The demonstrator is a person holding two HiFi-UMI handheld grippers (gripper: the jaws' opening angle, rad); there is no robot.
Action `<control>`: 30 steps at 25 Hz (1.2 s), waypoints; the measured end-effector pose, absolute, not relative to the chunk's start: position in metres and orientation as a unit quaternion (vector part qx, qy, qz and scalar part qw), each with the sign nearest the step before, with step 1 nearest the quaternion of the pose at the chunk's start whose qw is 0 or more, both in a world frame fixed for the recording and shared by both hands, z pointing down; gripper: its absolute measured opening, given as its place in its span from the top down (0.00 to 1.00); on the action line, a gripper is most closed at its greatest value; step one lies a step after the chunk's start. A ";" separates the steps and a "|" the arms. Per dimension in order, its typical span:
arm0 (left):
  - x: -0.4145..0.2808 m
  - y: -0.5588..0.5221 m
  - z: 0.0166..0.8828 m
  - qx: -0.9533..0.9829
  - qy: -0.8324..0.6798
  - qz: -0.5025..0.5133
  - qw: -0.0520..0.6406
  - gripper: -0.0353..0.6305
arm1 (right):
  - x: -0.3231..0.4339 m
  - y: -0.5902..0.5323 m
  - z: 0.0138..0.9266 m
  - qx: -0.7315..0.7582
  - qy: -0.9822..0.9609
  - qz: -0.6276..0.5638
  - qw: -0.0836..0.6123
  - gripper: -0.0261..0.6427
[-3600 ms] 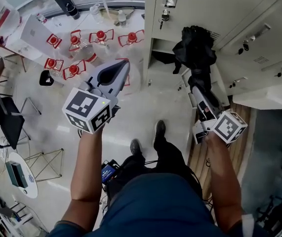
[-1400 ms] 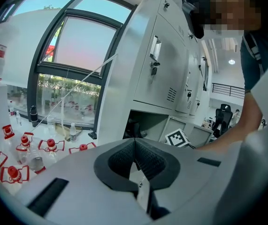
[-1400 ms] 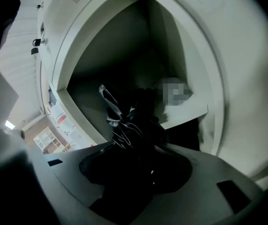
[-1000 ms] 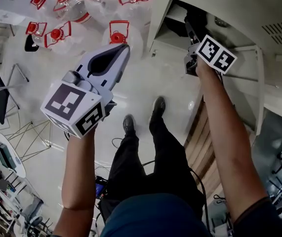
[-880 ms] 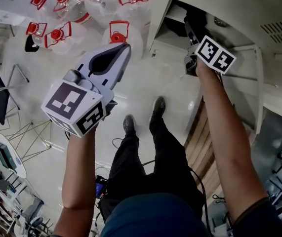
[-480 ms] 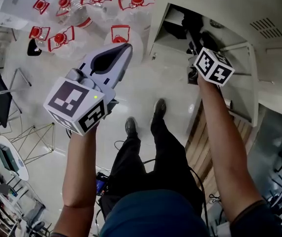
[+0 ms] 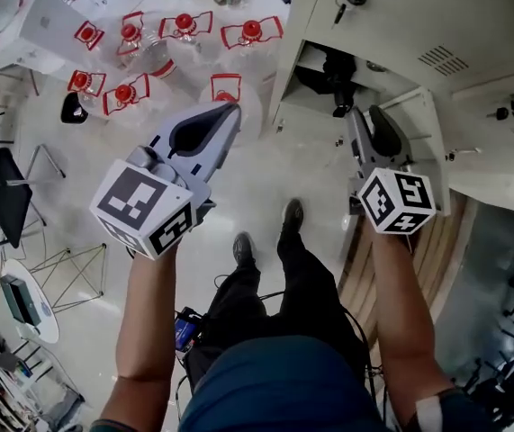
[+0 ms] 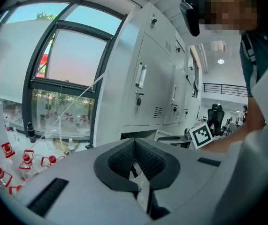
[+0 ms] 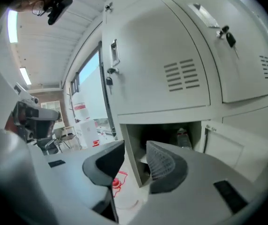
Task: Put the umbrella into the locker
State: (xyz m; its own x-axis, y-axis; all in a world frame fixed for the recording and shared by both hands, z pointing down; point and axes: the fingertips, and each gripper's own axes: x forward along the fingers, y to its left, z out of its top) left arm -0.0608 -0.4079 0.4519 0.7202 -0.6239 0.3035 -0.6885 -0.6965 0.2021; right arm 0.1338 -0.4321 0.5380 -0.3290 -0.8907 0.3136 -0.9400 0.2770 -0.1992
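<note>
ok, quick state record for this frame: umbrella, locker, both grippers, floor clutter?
umbrella: dark, inside the open compartment, not held
locker: one compartment open, its door swung out
right gripper: fingers apart and just been closing, nothing between them; outside the compartment, facing its opening
left gripper: fingers together, empty, held over the floor away from the locker
floor: water bottles with red caps, left of the locker in the head view
task state: umbrella in; door not yet shut
</note>
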 end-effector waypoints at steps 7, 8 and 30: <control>-0.070 -0.365 0.385 0.933 -0.327 0.099 0.110 0.92 | 0.092 -0.366 0.431 0.532 -0.834 0.138 0.055 0.79; -0.072 -0.358 0.375 0.935 -0.324 0.096 0.105 0.92 | 0.085 -0.357 0.417 0.524 -0.840 0.131 0.053 0.80; -0.092 -0.229 0.267 0.961 -0.268 0.049 0.047 0.92 | -0.008 -0.208 0.252 0.465 -0.878 0.020 0.112 0.89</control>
